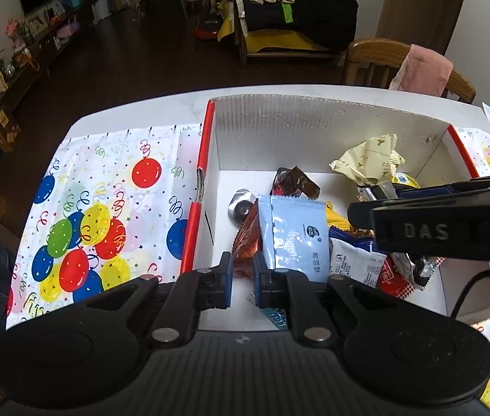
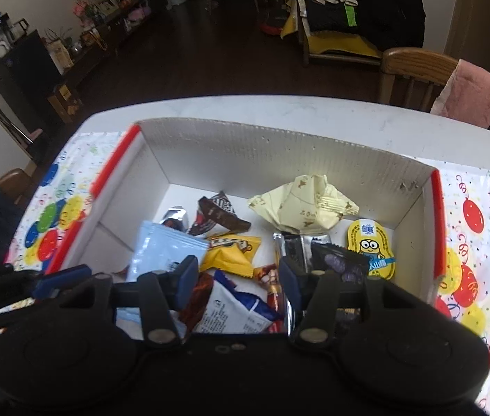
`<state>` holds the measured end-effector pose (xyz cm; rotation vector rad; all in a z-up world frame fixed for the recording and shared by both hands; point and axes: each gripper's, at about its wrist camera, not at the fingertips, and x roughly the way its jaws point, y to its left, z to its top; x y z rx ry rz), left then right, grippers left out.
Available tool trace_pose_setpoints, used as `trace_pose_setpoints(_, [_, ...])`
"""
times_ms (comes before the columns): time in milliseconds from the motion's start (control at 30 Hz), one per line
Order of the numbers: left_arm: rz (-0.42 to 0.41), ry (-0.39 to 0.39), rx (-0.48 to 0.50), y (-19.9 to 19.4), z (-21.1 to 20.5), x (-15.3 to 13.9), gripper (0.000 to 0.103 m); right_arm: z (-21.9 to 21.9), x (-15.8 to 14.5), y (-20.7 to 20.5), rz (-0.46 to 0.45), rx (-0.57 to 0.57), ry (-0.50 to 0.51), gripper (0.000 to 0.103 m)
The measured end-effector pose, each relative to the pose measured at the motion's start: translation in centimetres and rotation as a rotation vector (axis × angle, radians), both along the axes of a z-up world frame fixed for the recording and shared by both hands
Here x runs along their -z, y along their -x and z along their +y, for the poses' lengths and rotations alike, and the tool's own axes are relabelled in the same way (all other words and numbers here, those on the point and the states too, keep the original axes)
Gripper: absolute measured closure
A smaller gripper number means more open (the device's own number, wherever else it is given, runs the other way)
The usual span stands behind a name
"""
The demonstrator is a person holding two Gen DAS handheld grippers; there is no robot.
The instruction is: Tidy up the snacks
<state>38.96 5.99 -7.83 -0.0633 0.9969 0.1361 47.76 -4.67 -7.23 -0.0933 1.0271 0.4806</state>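
Both claws hover over the snack box (image 2: 279, 145): left gripper (image 1: 243, 277) clenched and empty, right gripper (image 2: 236, 280) released.
Below and between the right claw's fingers lies a white-and-blue packet (image 2: 234, 308), likely light, crinkly, slippery; best pinched at an edge. Its long axis runs diagonally away leftward.
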Motion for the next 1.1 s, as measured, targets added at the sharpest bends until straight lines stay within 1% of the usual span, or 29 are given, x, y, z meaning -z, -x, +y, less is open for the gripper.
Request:
trace_pose_setpoints(67, [-0.011,0.004,0.005,0.5,-0.1,-0.3,0.092,-0.5,-0.6,0.8,-0.003,-0.005,-0.012,0.048])
trace_pose_setpoints(200, [-0.029,0.022,0.009,1.5,-0.1,-1.1,0.092,-1.4,-1.9,2.5,-0.011,-0.001,-0.045,0.045])
trace_pose_setpoints(267, [-0.038,0.024,0.013,2.2,-0.2,-1.5,0.092,-1.6,-2.6,3.4,-0.029,-0.008,-0.06,0.041])
trace_pose_setpoints(433, [-0.058,0.037,0.018,4.0,-0.5,-2.5,0.092,-2.5,-4.0,5.9,-0.072,-0.02,-0.076,0.04])
trace_pose_setpoints(500, [-0.071,0.03,0.023,4.8,-0.7,-2.9,0.092,-2.8,-4.5,6.9,-0.092,-0.023,-0.078,0.037])
trace_pose_setpoints(533, [-0.078,0.027,0.028,5.2,-0.9,-3.2,0.092,-3.1,-4.6,7.4,-0.1,-0.021,-0.078,0.032])
trace_pose_setpoints(567, [-0.082,0.026,0.032,5.6,-1.0,-3.4,0.092,-3.3,-4.8,7.9,-0.11,-0.014,-0.078,0.03])
trace_pose_setpoints(700, [-0.097,0.023,0.05,7.1,-1.3,-4.2,0.091,-4.5,-5.4,9.7,-0.125,0.007,-0.1,0.026])
trace_pose_setpoints(733, [-0.1,0.022,0.052,7.5,-1.4,-4.3,0.091,-4.9,-5.5,10.1,-0.124,0.01,-0.109,0.024])
trace_pose_setpoints(833, [-0.108,0.023,0.056,8.6,-1.5,-4.8,0.091,-5.9,-5.8,11.3,-0.135,0.017,-0.114,0.021])
trace_pose_setpoints(900, [-0.115,0.027,0.056,9.3,-1.5,-5.1,0.088,-6.4,-6.1,12.2,-0.147,0.017,-0.116,0.018])
trace_pose_setpoints(967, [-0.127,0.036,0.053,10.0,-1.3,-5.4,0.076,-7.0,-6.2,13.0,-0.157,0.033,-0.123,0.014])
trace_pose_setpoints(1033, [-0.138,0.047,0.057,10.7,-1.2,-5.7,0.07,-7.6,-6.3,13.8,-0.159,0.046,-0.136,0.014])
trace_pose_setpoints(1067, [-0.142,0.046,0.055,11.0,-1.2,-5.8,0.061,-7.8,-6.4,14.1,-0.165,0.054,-0.137,0.014])
trace_pose_setpoints(1100, [-0.147,0.044,0.05,11.4,-1.2,-5.9,0.056,-8.0,-6.5,14.5,-0.172,0.062,-0.14,0.013])
